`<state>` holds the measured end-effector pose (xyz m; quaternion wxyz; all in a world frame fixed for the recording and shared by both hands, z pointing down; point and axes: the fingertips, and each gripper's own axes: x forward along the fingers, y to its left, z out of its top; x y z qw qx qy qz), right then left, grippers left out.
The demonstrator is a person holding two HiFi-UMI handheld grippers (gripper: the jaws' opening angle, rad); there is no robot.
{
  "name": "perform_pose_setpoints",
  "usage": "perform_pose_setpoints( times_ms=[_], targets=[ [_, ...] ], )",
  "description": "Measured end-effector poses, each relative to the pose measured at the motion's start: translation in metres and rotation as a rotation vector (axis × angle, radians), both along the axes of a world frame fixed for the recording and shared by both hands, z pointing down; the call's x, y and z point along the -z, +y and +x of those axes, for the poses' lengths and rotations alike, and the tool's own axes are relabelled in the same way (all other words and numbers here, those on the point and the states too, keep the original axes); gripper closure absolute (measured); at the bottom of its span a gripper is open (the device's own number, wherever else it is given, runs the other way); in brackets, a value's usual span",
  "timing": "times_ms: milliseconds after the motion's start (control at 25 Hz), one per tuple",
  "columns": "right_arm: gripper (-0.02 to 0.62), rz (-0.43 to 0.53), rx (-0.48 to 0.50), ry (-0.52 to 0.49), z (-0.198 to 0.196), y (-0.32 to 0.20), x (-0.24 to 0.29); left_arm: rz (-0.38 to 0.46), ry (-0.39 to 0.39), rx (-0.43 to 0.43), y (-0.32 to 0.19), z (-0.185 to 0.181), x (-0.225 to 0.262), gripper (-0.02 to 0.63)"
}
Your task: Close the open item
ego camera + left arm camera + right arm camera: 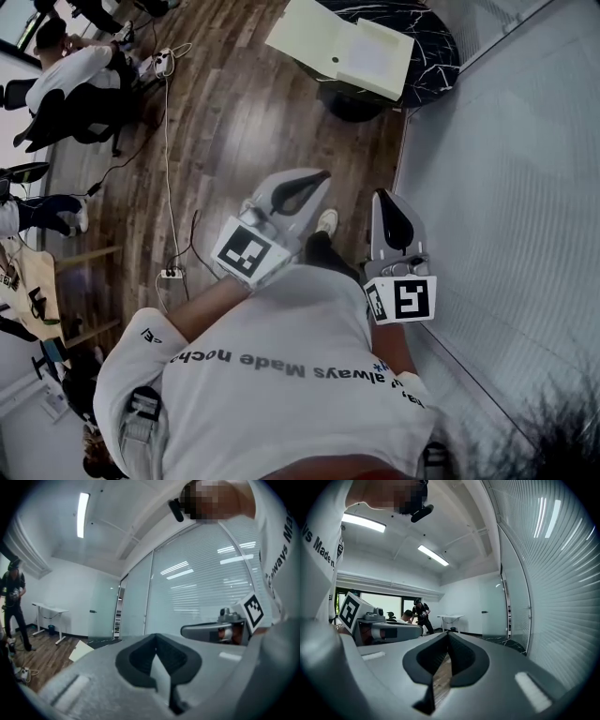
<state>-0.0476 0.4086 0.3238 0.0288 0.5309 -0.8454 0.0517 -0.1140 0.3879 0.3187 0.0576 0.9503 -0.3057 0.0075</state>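
Head view: our left gripper (307, 186) and right gripper (394, 223) are both closed and empty; the white box (323, 37) looks light and stiff, so we'd press near its free edge.

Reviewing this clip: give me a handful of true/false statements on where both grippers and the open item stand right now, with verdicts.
1. The left gripper is empty, its fingers together. True.
2. The right gripper is clamped on the pale box. False: it is shut on nothing, held near the person's chest, well short of the box.
3. The pale box sits on the round dark table. True.
4. The box is already closed. False: it lies opened out in two halves.
5. The floor is carpeted. False: it is wood planks.
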Motion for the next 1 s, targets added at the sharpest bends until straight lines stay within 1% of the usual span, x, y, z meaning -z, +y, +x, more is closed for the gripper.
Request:
perform_pose_setpoints(
  times_ms=[240, 440, 720, 1000],
  targets=[
    [0.592, -0.011, -0.012, -0.009, 0.059, -0.057, -0.007, -0.003, -0.023, -0.025, -0.06, 0.062, -0.004, 0.603],
    [0.592, -0.009, -0.013, -0.011, 0.097, -0.088, -0.002, -0.007, -0.031, -0.028, -0.09, 0.101, -0.001, 0.603],
    [0.592, -0.008, 0.015, -0.009, 0.129, -0.118, -0.001, -0.003, -0.035, 0.002, -0.121, 0.132, 0.0, 0.603],
    [0.594, -0.016, 0.029, -0.01, 0.138, -0.137, -0.003, -0.007, -0.048, 0.012, -0.14, 0.139, -0.004, 0.603]
  ],
)
